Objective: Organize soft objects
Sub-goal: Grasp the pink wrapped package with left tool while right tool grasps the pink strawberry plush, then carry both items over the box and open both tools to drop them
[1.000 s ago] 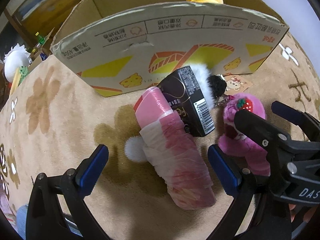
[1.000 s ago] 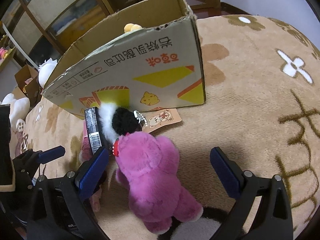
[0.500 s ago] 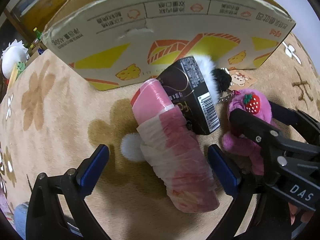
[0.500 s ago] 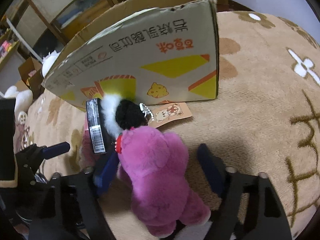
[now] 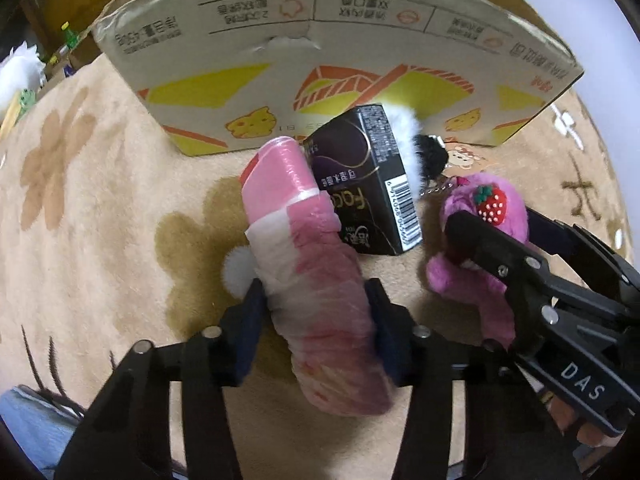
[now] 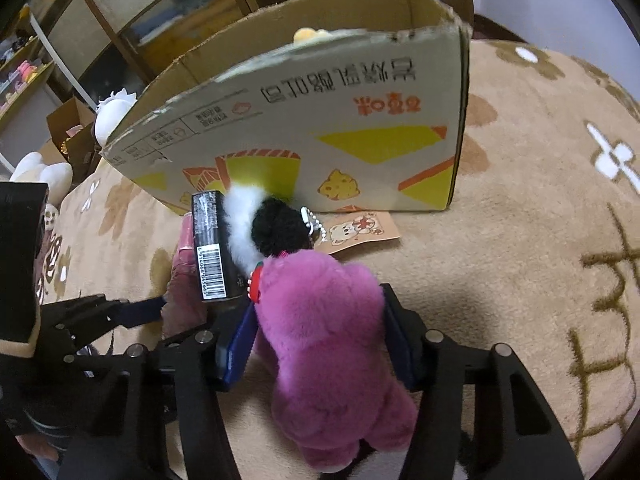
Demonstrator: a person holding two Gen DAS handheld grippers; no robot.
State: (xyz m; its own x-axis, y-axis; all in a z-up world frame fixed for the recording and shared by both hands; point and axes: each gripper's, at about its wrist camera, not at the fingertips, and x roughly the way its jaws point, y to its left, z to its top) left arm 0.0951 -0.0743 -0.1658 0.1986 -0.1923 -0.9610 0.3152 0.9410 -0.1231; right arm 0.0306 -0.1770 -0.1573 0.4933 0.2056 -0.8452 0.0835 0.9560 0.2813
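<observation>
A pink plastic-wrapped soft pack (image 5: 316, 280) lies on the carpet, and my left gripper (image 5: 318, 332) is closing on it, both blue pads against its sides. A purple plush bear (image 6: 320, 320) with a strawberry patch (image 5: 491, 204) lies to its right. My right gripper (image 6: 318, 340) is closing on the bear, pads touching its fur on both sides. A black carton (image 5: 368, 176) and a white-and-black fluffy toy (image 6: 272, 228) lie between these and the open cardboard box (image 6: 320, 120).
A yellow plush (image 6: 312, 34) peeks over the box rim. A paper tag (image 6: 360, 232) lies at the foot of the box. The beige flowered carpet (image 5: 100, 220) spreads left and right. White plush toys (image 6: 116, 108) and shelves stand beyond.
Both grippers' jaws have come in from wide open. The left one has sunk toward the pink pack and now touches it. The right one now touches the purple bear.
</observation>
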